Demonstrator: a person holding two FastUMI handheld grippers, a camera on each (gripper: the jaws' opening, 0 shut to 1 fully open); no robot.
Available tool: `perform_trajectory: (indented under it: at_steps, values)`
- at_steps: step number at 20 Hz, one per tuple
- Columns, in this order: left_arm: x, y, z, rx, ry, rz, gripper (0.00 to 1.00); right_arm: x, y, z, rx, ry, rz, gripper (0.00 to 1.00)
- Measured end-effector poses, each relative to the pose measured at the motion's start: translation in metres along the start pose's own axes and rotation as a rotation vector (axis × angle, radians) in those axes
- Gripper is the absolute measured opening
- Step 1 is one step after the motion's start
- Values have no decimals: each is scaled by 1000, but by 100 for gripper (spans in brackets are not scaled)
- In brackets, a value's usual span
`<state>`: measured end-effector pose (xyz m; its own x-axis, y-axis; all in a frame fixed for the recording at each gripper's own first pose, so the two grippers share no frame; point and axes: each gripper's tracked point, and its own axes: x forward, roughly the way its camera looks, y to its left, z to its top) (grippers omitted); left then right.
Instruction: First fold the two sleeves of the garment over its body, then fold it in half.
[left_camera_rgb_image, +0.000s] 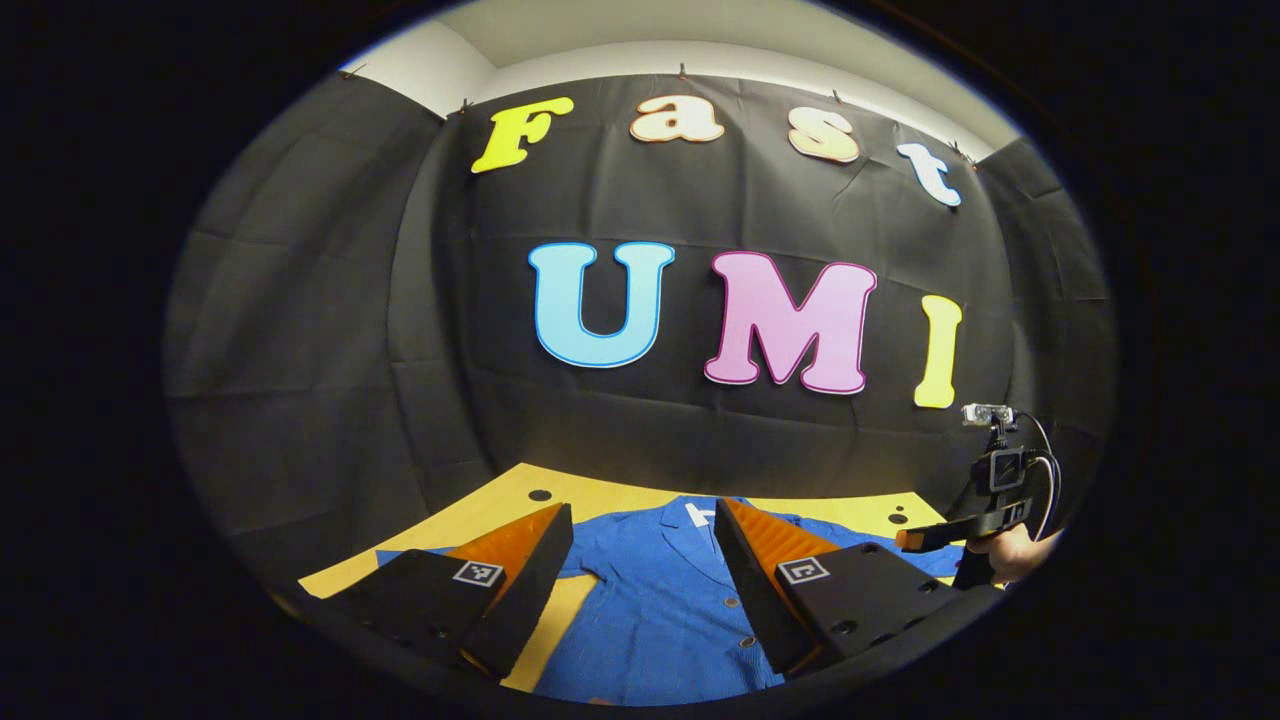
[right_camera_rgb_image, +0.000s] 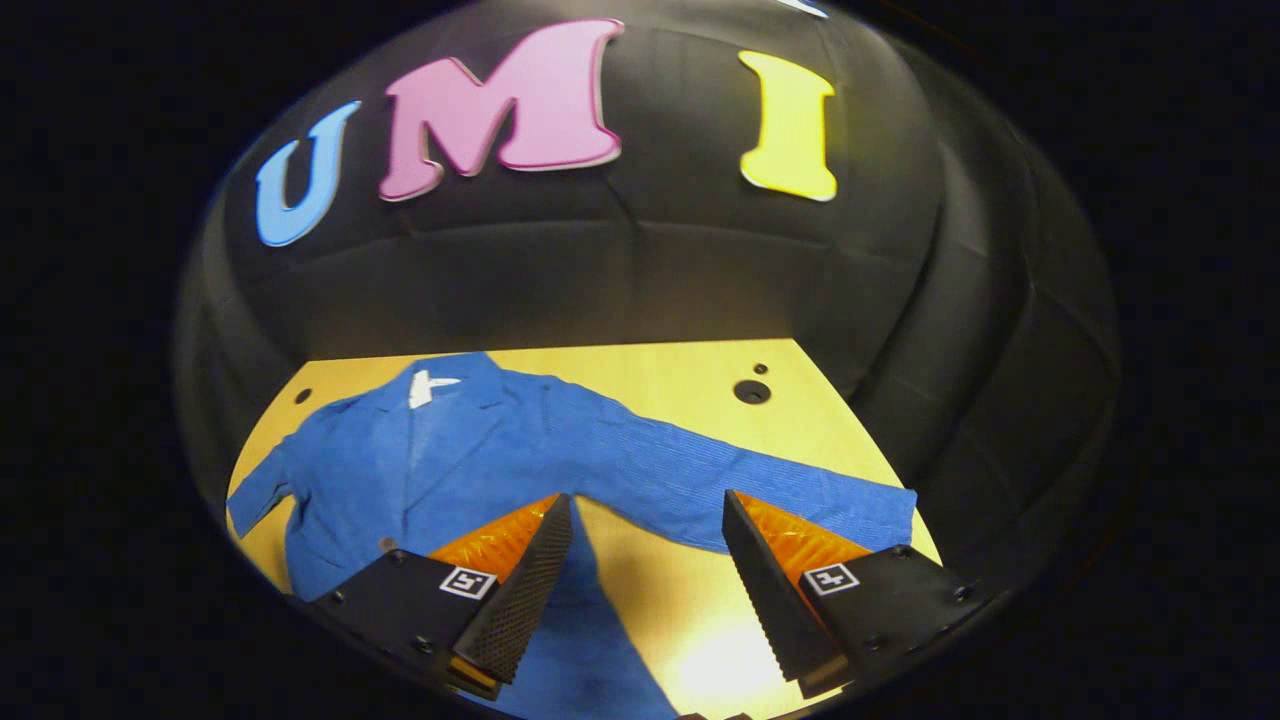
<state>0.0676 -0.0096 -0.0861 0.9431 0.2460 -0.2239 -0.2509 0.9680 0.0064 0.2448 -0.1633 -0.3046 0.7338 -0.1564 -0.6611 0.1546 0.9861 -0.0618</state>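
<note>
Across the lower half of both views lies the blue jacket (right_camera_rgb_image: 480, 450), spread flat and front up on my yellow wooden worktop (right_camera_rgb_image: 680, 380), its collar toward the black cloth wall. From the right gripper view I see one long sleeve (right_camera_rgb_image: 760, 490) stretched out toward the lower right of the frame, its cuff just short of the worktop's right edge; the other sleeve (right_camera_rgb_image: 255, 500) reaches the left edge at the left of the frame. Bare wood shows beyond the collar as a strip along the wall, and a wedge of bare wood lies between the long sleeve and the jacket's body, low in the frame at centre. Neither sleeve is folded over the body yet.

My right gripper (right_camera_rgb_image: 648, 530) hovers above the worktop with its jaws wide apart and nothing between them, the long sleeve running across the gap just beyond the tips.

My left gripper (left_camera_rgb_image: 643, 535) hangs over the jacket's buttoned front (left_camera_rgb_image: 660, 600), jaws likewise spread wide and empty, tilted only a little downward so the wall takes up most of that frame. The left gripper view adds what the other lacks: at lower right of the frame, my right gripper (left_camera_rgb_image: 915, 538) seen from the side, held level in my hand (left_camera_rgb_image: 1015, 552), with a small camera mounted on top. It also shows the white tag (left_camera_rgb_image: 697, 514) inside the collar, between my left gripper's jaws.
</note>
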Motion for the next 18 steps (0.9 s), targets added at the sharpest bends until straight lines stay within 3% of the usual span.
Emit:
perform_trajectory:
  at_steps: [2,3,5,10,13,18]
  values:
    - [7,-7,2,5,0,-9,82,19,-35,-14,9,49,-60,91]
    - [11,-10,4,6,0,-11,82,25,-52,-20,10,72,-88,96]
    - [18,-16,3,1,9,-17,82,37,-86,-33,24,111,-144,97]
    - [28,-34,-4,20,38,-43,82,54,-162,-72,203,223,-256,97]
    - [32,-40,-4,16,50,-54,82,59,-211,-92,237,270,-345,97]
    - [35,-50,-7,20,63,-73,82,73,-231,-117,316,333,-356,97]
